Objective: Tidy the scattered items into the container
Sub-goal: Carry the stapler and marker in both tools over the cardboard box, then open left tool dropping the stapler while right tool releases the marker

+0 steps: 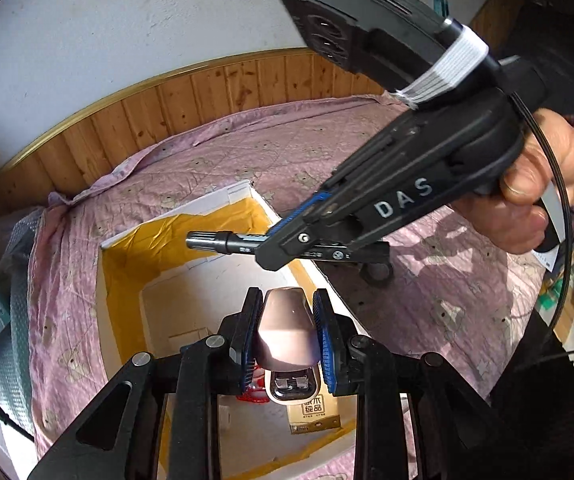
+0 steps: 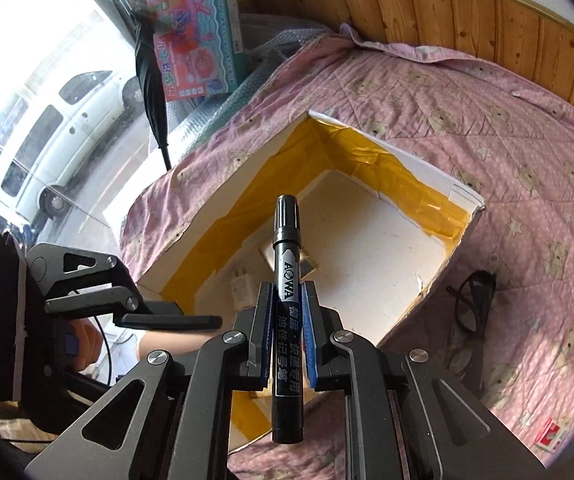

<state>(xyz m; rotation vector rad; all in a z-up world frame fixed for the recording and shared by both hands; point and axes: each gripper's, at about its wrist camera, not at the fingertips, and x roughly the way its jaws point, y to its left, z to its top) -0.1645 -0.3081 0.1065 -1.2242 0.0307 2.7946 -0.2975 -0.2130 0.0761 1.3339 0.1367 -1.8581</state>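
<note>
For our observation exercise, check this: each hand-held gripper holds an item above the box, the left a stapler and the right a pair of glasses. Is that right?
Not quite. The right hand-held gripper holds a black marker, as the right wrist view shows; the glasses lie on the bedspread. The left hand-held gripper does hold the stapler above the box.

Plainly a bedroom in a home. Shown by a bed spread with a pink quilted cotton sheet printed with small bears and stars [image 2: 467, 92], rumpled at the far edge against knotty pine wainscot panelling capped by a gold-coloured rail [image 1: 215, 92] and a plain whitewashed wall [image 1: 127, 20] above. Further marked as lived-in by a brightly coloured children's toy box of teal cardboard [image 2: 195, 28] propped beside the bed, and by a large window [image 2: 47, 92] looking out on a parked white van [image 2: 59, 140].
</note>
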